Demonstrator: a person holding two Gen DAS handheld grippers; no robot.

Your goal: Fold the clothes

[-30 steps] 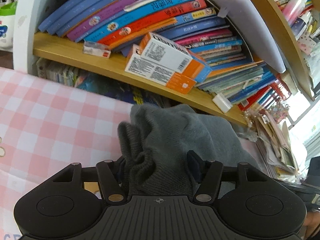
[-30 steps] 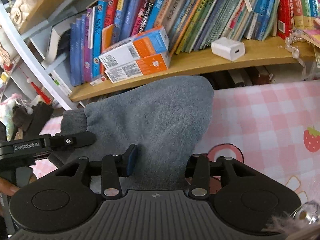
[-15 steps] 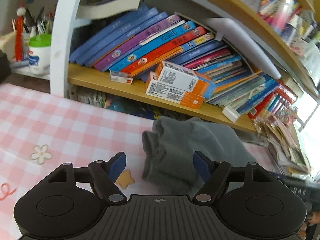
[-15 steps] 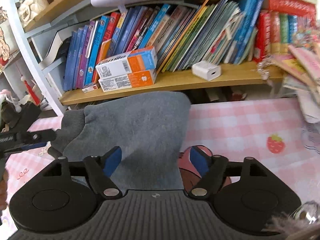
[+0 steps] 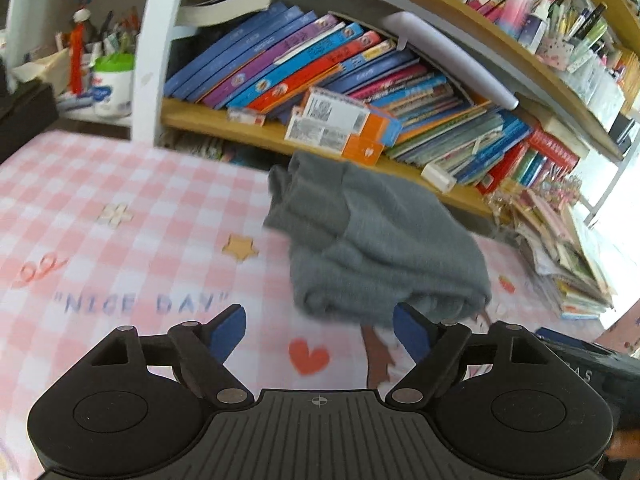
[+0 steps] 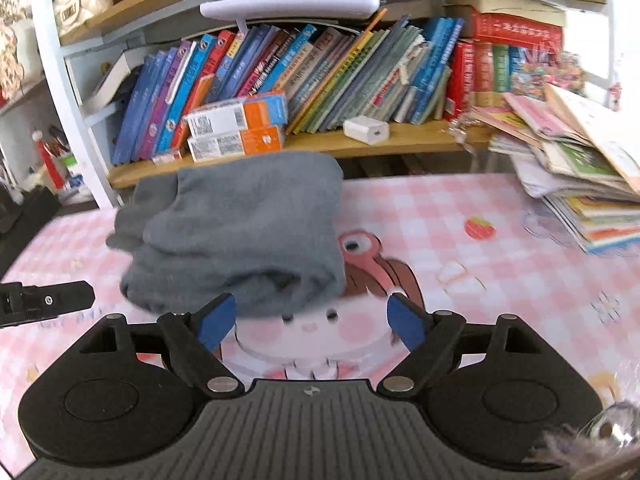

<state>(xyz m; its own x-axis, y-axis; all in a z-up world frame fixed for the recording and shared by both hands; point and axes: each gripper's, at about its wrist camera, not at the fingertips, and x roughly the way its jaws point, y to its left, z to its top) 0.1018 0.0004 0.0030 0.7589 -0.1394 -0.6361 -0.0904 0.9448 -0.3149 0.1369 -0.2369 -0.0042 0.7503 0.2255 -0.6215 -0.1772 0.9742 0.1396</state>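
Note:
A folded grey knit garment (image 5: 372,240) lies on the pink checked tablecloth (image 5: 120,240), just in front of the bookshelf. It also shows in the right wrist view (image 6: 240,232). My left gripper (image 5: 320,330) is open and empty, pulled back from the garment's near edge. My right gripper (image 6: 308,322) is open and empty, also a little short of the garment's near edge. The left gripper's tip (image 6: 52,300) shows at the left edge of the right wrist view.
A wooden shelf (image 6: 400,140) with leaning books and two orange-and-white boxes (image 6: 236,128) stands right behind the garment. A white charger (image 6: 366,130) sits on the shelf. A stack of magazines (image 6: 580,184) lies at the table's right. A white upright (image 5: 148,52) stands at the left.
Both grippers have opened and let go of the grey garment, then drawn back from it. The garment now lies folded on the tablecloth.

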